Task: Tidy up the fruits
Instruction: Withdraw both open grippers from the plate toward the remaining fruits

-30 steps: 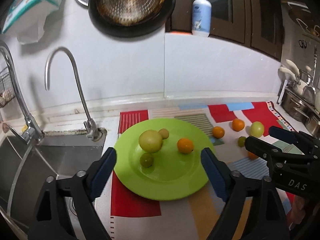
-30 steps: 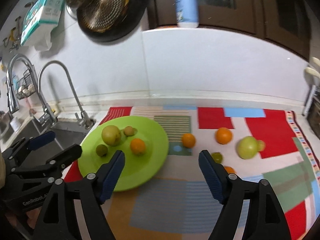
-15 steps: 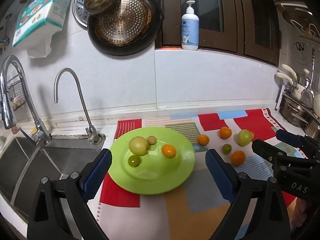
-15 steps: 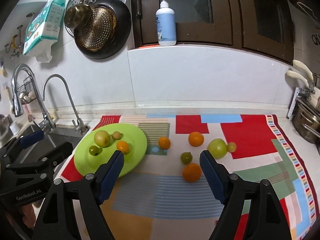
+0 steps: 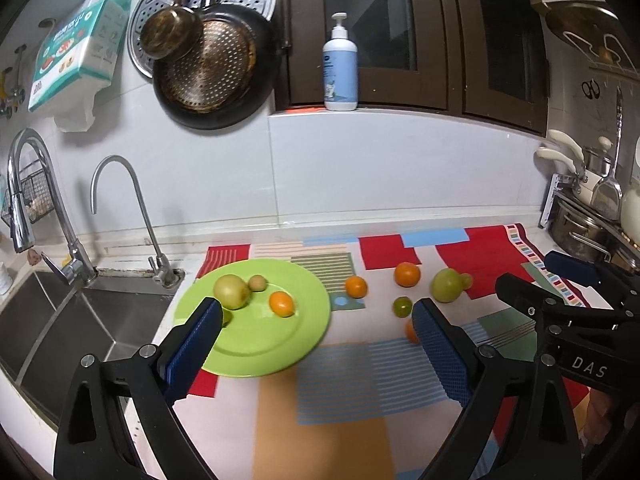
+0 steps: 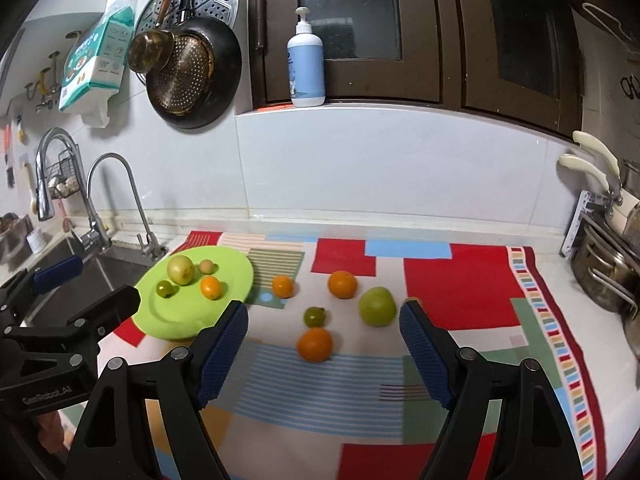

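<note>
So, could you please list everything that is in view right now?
Plate: one, lime green, on the mat by the sink.
Fruits on plate: four; two green, one tan, one orange.
Fruits on mat: six; three orange, two green, one small yellowish mostly hidden behind the big green one.
Mat: one, patchwork of red, blue, green and beige, on the counter.
Sink: one, steel, left.
Taps: two, chrome, behind the sink.
Pans: several, hung on the wall.
Bottle: one, blue and white, on the sill.
Pots: steel, far right.
Left gripper: black, blue fingers, open, empty.
Right gripper: same, open, empty.
</note>
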`<state>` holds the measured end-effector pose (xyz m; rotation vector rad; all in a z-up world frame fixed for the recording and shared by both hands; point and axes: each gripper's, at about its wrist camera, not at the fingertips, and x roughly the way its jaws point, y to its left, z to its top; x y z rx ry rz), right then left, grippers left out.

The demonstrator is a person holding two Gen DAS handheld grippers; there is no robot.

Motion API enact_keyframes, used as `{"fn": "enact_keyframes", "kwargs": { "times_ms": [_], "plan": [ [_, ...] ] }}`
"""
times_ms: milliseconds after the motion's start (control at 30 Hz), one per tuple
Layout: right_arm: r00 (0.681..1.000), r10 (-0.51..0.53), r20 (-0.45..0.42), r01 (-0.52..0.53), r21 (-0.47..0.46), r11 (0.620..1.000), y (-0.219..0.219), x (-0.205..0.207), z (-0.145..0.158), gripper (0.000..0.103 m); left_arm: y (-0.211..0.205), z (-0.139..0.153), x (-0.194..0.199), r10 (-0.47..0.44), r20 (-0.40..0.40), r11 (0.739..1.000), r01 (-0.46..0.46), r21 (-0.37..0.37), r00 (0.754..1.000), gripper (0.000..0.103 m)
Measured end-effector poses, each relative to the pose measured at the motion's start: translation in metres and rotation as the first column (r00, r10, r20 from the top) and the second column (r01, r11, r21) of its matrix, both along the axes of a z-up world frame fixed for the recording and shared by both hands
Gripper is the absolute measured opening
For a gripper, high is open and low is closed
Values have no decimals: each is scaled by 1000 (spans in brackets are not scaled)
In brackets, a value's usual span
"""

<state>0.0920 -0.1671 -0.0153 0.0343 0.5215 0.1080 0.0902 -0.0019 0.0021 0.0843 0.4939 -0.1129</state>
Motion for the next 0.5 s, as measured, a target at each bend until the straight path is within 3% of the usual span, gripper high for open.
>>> {"fn": "enact_keyframes", "kwargs": {
  "times_ms": [500],
  "plan": [
    [997, 80, -5, -80, -65, 995, -47, 11, -18, 79, -61, -29, 8, -49, -33, 998, 50, 38, 998, 97]
  ]
}}
